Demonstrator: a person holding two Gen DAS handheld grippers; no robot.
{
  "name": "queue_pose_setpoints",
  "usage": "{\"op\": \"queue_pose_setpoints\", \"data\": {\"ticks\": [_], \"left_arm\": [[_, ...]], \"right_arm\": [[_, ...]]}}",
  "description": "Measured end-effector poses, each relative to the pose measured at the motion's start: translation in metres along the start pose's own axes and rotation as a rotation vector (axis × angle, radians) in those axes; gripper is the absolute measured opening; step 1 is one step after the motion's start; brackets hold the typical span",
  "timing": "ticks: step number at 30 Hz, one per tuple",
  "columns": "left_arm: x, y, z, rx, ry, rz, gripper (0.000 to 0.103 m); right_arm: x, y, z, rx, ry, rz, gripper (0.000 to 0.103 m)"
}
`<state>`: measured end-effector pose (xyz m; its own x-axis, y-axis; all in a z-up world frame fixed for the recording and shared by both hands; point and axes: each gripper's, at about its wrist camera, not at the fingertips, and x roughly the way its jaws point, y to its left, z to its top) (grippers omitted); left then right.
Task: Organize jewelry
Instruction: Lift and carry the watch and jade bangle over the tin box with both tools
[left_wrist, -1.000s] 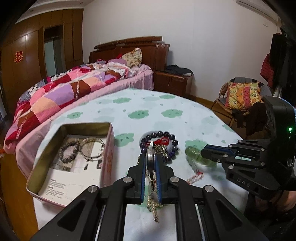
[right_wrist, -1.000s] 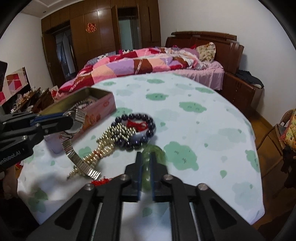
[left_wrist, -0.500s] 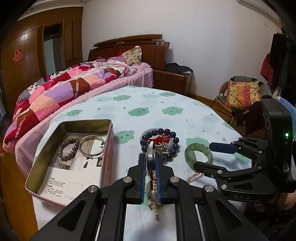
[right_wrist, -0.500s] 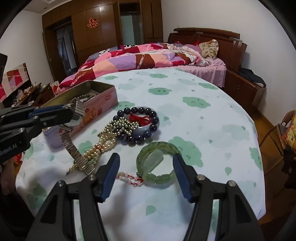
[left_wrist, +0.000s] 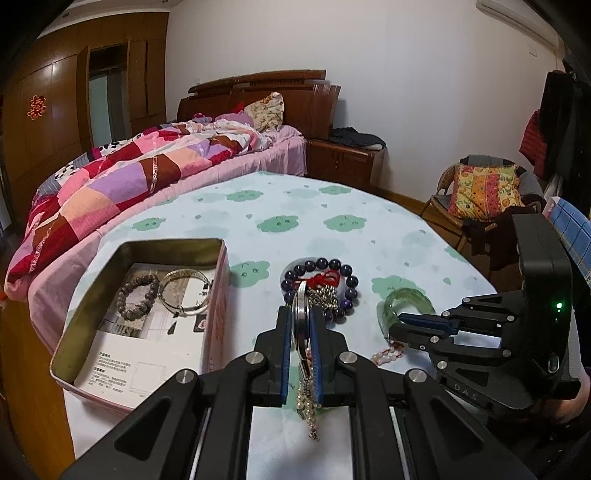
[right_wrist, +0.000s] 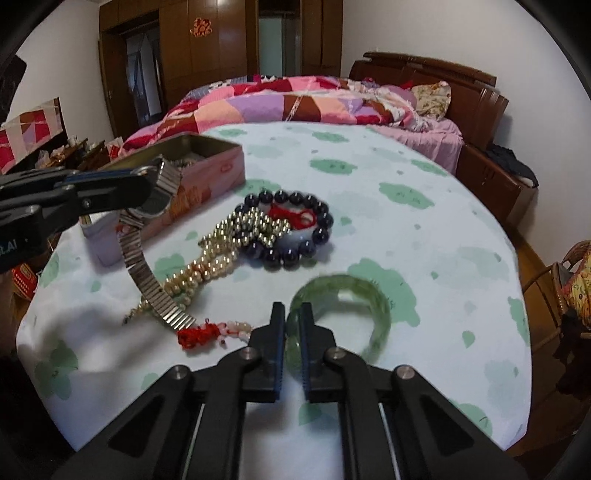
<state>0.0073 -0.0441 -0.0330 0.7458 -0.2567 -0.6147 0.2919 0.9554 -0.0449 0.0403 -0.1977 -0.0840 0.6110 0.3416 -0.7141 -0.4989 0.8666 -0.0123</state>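
Note:
My left gripper is shut on a silver wristwatch and holds it above the table; from the right wrist view the watch hangs with its metal band trailing down to the cloth. My right gripper is shut on the near rim of a green jade bangle, also seen in the left wrist view. An open pink tin left of the watch holds a grey bead bracelet and a silver bangle.
A dark purple bead bracelet with a red knot, a gold and pearl bead strand and a small pink bead string with red tassel lie on the round table's cloud-print cloth. A bed stands behind.
My right gripper was open around the green bangle half a second ago; it has now shut on the bangle's near rim. My left gripper still holds the watch in about the same place.

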Motion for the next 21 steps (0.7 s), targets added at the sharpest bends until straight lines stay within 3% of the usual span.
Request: {"op": "queue_pose_setpoints", "data": {"ticks": [13,21], "left_arm": [[-0.03,0.028,0.024,-0.041,-0.099,0.046,0.009],[-0.03,0.051,0.027,-0.07,-0.096,0.093,0.009]], "right_arm": [[-0.023,0.012,0.025,-0.029,-0.106,-0.008,0.01],[-0.024,0.028,0.049,-0.073,-0.151,0.013,0.01]]}}
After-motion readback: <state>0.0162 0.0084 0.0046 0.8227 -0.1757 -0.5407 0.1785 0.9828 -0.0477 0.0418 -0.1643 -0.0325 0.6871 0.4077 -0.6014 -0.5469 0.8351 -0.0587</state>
